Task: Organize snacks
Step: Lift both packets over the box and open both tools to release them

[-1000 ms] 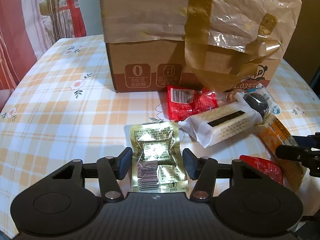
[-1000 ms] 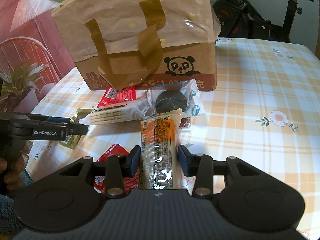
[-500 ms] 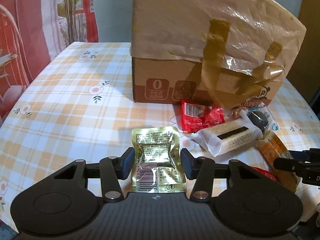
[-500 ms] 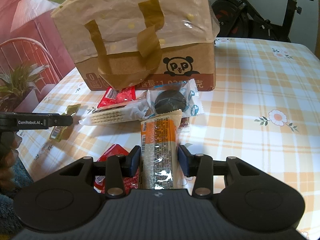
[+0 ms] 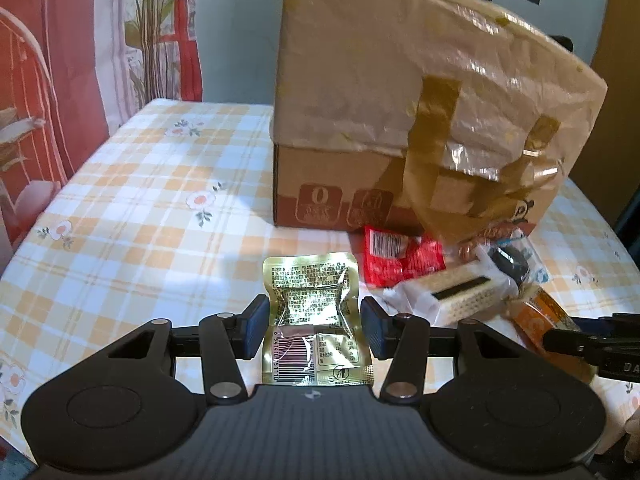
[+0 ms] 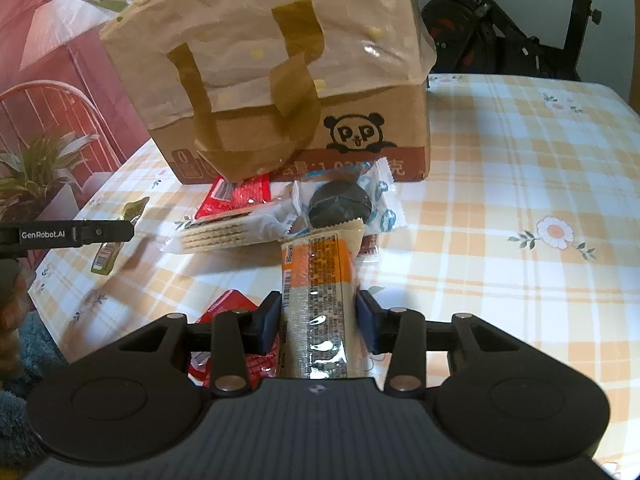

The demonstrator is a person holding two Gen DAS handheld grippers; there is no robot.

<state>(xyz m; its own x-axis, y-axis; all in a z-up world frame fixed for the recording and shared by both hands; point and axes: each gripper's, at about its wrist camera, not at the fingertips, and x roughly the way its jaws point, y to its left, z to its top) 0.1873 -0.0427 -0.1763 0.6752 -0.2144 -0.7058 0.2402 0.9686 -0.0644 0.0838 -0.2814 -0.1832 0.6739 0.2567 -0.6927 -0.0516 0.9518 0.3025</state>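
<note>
My left gripper point(image 5: 314, 314) is shut on a gold foil snack packet point(image 5: 308, 276) and holds it off the checked tablecloth. In the right wrist view that packet point(image 6: 106, 254) hangs from the left gripper's fingers point(image 6: 116, 232) at the far left. An orange-and-white snack bar point(image 6: 316, 264) sits pinched in my right gripper point(image 6: 318, 308), which is shut on it just above the table. The remaining snacks lie in a pile before the box: a red packet point(image 5: 396, 256), a wafer pack point(image 5: 460, 292) and a dark round cookie in a clear wrapper point(image 6: 340, 204).
A cardboard box point(image 6: 380, 148) draped with a brown paper bag point(image 5: 400, 100) stands behind the snacks. Another red packet point(image 6: 228, 308) lies under my right gripper. An exercise bike point(image 6: 520, 28) stands beyond the table, and bare tablecloth point(image 5: 140, 220) stretches left of the box.
My left gripper has lifted the gold packet off the table and drawn back from the box. The right gripper and its orange bar have stayed still.
</note>
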